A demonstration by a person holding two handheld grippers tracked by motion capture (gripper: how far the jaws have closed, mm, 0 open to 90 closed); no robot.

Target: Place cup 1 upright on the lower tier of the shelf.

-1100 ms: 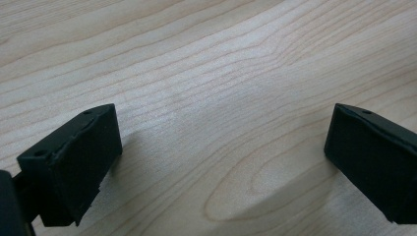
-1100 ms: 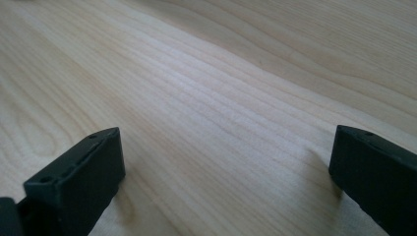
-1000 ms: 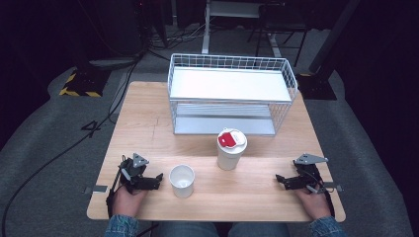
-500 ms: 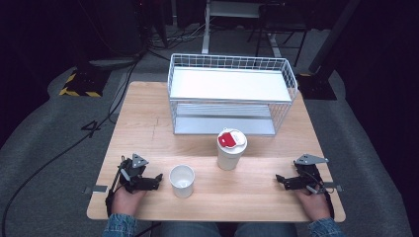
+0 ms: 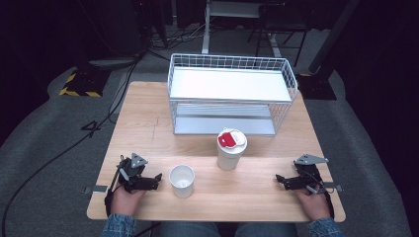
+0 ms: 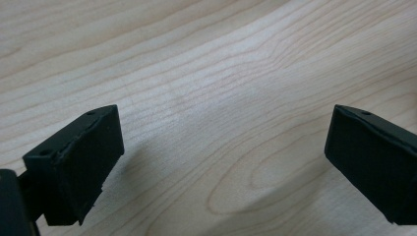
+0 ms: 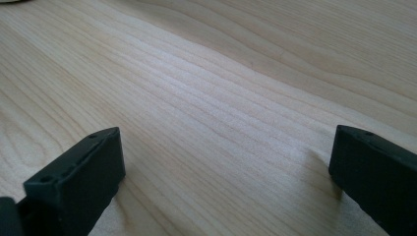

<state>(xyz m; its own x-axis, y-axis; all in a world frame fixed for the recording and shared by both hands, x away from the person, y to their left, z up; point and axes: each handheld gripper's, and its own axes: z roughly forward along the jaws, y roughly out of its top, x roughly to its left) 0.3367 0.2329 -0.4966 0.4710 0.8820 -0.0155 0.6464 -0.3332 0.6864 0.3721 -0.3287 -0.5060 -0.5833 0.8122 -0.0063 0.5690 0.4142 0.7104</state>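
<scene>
High view: the left tool (image 5: 157, 178) is resting on the wooden worktop (image 5: 148, 128) near its front left corner, held by the person's left hand (image 5: 126, 198), with its jaws pointing toward the open white cup (image 5: 182, 180), which is standing upright just beside the jaw tips and not touching them. The right tool (image 5: 280, 179) is lying near the front right corner in the person's right hand (image 5: 312, 203), jaws pointing inward, well apart from both cups. A taller white cup with a red-marked lid (image 5: 231, 149) is standing upright behind and to the right of the open cup, between the two tools and nearer the wire basket shelf (image 5: 232, 94) at the back of the worktop. Left gripper view: the left tool (image 6: 216, 162) is showing both black jaws spread wide, with bare wood grain lying between them and nothing pinched. Right gripper view: the right tool (image 7: 223, 177) is likewise showing its jaws spread wide over bare worktop, gripping nothing; a pale sliver at the top left edge is too small to identify.
</scene>
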